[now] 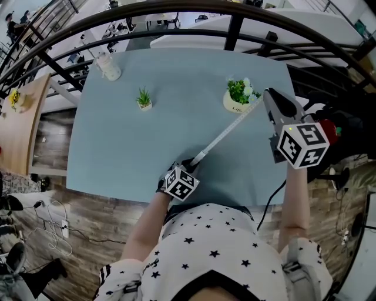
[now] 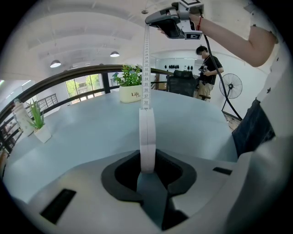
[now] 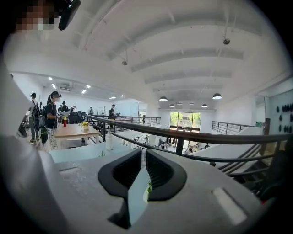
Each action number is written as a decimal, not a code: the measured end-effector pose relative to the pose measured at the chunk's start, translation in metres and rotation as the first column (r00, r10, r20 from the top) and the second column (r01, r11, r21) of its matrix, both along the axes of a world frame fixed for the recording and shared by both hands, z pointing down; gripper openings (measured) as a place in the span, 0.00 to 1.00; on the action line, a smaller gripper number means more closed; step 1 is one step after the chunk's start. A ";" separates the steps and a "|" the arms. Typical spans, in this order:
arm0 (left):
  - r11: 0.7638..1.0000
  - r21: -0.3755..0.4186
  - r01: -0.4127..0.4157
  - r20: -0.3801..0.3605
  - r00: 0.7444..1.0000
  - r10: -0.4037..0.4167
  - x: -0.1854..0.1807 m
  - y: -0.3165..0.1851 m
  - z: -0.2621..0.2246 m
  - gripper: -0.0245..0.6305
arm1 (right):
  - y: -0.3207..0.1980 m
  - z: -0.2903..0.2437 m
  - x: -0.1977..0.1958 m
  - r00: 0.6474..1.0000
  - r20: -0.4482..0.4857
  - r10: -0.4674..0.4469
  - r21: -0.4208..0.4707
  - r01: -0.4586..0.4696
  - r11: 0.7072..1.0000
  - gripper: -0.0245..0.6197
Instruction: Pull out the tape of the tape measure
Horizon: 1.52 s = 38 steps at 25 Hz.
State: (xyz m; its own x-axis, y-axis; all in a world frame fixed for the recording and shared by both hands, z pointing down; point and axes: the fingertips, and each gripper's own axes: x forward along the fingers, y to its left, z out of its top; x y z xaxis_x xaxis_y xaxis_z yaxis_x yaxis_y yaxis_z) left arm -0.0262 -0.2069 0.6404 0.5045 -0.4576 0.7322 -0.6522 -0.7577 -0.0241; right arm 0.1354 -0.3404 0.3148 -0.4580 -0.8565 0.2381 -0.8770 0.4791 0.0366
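The white tape measure case (image 2: 147,137) stands edge-on between the jaws of my left gripper (image 2: 147,161), which is shut on it. In the head view this left gripper (image 1: 189,167) sits low over the blue-grey table (image 1: 135,147), near its front edge. The tape (image 1: 226,134) runs out of the case in a straight line up and to the right, ending in my right gripper (image 1: 267,94). That gripper is raised above the table's right side and is shut on the tape's end (image 3: 143,157). From the left gripper view the tape (image 2: 146,68) climbs to the right gripper (image 2: 150,20).
A leafy plant in a white pot (image 1: 238,97) stands just left of the stretched tape. A small potted plant (image 1: 144,100) and a pale bottle (image 1: 108,66) stand farther left. A dark railing (image 1: 176,17) curves behind the table. A person (image 2: 208,68) and a fan (image 2: 231,87) are off to the right.
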 end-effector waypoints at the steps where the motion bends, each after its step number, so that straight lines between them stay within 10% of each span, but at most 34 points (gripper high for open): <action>1: 1.000 -0.001 0.000 0.000 1.000 0.000 0.000 0.000 0.000 0.17 | 0.001 0.000 0.001 1.000 0.001 0.001 0.000 -0.001 1.000 0.10; 38: 1.000 -0.009 -0.002 -0.004 1.000 0.002 0.001 0.000 0.001 0.17 | 0.047 0.132 -0.054 0.993 0.011 -0.118 -0.280 0.116 0.953 0.10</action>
